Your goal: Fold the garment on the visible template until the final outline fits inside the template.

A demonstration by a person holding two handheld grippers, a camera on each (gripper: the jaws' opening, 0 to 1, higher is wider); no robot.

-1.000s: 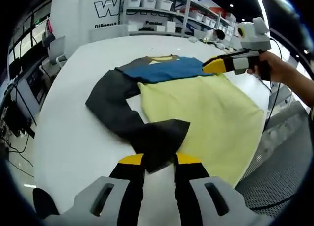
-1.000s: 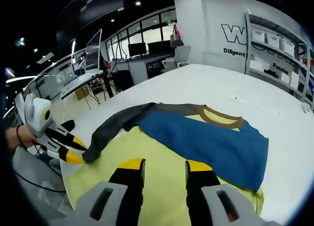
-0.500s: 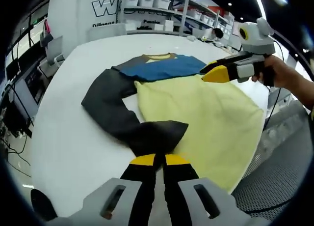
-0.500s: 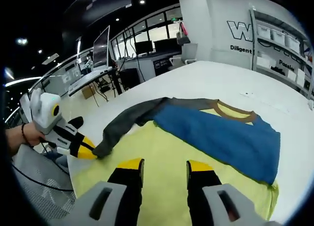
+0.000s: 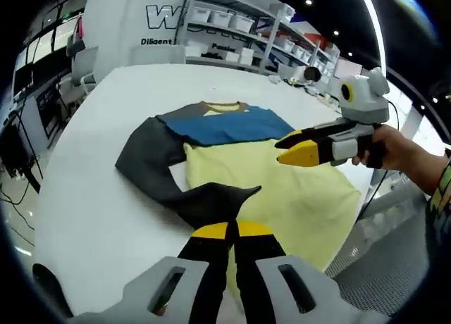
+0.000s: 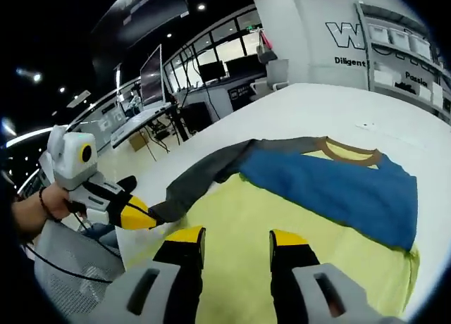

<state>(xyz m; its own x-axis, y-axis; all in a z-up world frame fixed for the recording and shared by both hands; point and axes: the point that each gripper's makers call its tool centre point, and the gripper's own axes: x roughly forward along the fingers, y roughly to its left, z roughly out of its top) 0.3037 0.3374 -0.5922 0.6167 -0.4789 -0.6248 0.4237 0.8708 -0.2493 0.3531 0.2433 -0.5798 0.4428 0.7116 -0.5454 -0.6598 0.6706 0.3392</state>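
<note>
The garment lies flat on the white table (image 5: 84,190), with a blue upper part (image 5: 225,123), a brown collar (image 6: 349,151) and a yellow lower body (image 5: 310,197). Its dark grey sleeve (image 5: 151,158) curves out from the shoulder. My left gripper (image 5: 231,230) is shut on the sleeve's cuff, which is raised off the table at the yellow body's edge. In the right gripper view the left gripper (image 6: 150,218) pinches that sleeve end (image 6: 176,204). My right gripper (image 6: 237,237) hangs open above the yellow cloth with nothing between its jaws. It also hovers over the garment's right side (image 5: 283,149).
Shelves with white bins (image 5: 232,28) stand behind the table's far end. Desks with monitors (image 6: 151,74) line one side. A grey mesh surface (image 5: 398,268) lies past the table's near right edge. A hand (image 5: 394,151) holds the right gripper.
My left gripper has shut on the sleeve cuff and lifted it toward the yellow body. My right gripper has risen from the blue part's edge and drawn back over the yellow cloth.
</note>
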